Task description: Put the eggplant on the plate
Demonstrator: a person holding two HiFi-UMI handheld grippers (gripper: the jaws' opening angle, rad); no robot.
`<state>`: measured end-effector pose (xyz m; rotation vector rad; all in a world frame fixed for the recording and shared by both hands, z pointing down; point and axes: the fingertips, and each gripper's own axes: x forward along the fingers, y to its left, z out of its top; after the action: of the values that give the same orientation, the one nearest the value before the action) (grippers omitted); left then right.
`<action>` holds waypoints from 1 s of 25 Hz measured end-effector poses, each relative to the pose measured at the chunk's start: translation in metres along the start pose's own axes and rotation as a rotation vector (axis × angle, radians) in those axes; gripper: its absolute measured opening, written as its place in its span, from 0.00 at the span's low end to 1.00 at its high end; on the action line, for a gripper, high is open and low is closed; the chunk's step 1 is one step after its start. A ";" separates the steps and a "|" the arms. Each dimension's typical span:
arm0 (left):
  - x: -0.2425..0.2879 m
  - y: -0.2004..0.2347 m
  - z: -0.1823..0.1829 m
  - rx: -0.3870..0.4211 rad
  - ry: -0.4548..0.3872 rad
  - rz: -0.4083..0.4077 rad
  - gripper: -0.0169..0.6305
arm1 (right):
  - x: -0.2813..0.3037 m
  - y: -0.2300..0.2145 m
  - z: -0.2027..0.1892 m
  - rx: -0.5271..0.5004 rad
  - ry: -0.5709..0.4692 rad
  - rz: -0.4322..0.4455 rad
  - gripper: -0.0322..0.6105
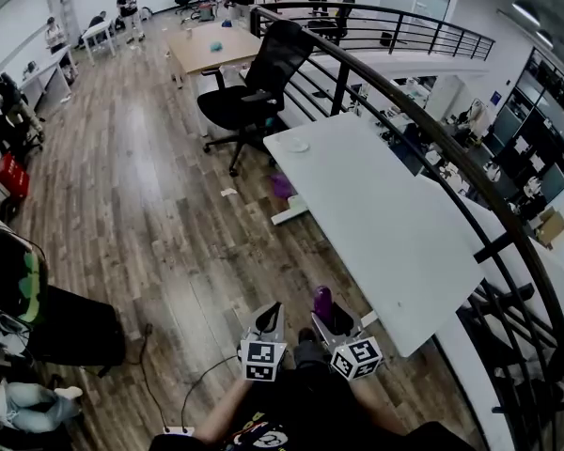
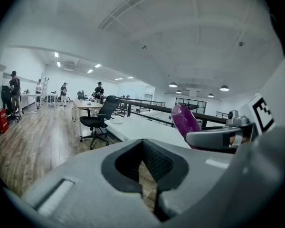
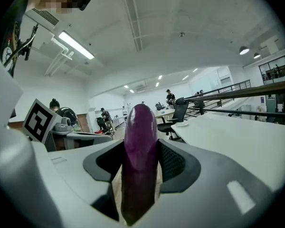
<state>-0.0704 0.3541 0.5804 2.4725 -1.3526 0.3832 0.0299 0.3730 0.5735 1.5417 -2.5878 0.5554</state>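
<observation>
A purple eggplant (image 3: pixel 140 146) stands upright between the pads of my right gripper (image 3: pixel 140 167), which is shut on it. In the head view the eggplant (image 1: pixel 322 301) pokes up from the right gripper (image 1: pixel 333 314), low in the picture, just off the near end of the white table (image 1: pixel 385 224). My left gripper (image 1: pixel 272 312) hangs beside it on the left. Its jaws (image 2: pixel 143 164) are shut with nothing between them, and the eggplant (image 2: pixel 185 120) shows to their right. A small white plate (image 1: pixel 296 146) lies at the table's far end, well ahead of both grippers.
A black office chair (image 1: pixel 254 87) stands by the table's far end. A curved black railing (image 1: pixel 432 120) runs along the table's right side. A wooden desk (image 1: pixel 211 45) and several people are farther back. Cables trail on the wooden floor (image 1: pixel 141 205) at the lower left.
</observation>
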 end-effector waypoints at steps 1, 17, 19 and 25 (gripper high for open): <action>0.001 -0.001 -0.001 -0.002 0.003 -0.001 0.03 | 0.000 0.000 -0.001 0.000 0.001 0.005 0.39; 0.044 -0.017 -0.005 -0.013 0.054 -0.076 0.03 | 0.006 -0.036 0.002 0.077 0.017 -0.025 0.39; 0.061 -0.011 0.006 -0.009 0.054 -0.070 0.03 | 0.019 -0.053 0.014 0.084 0.003 -0.028 0.39; 0.130 -0.007 0.051 0.016 0.031 -0.070 0.03 | 0.058 -0.107 0.056 0.055 -0.027 -0.005 0.39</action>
<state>0.0084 0.2383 0.5806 2.5085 -1.2516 0.4165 0.1005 0.2590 0.5643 1.5819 -2.6091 0.6139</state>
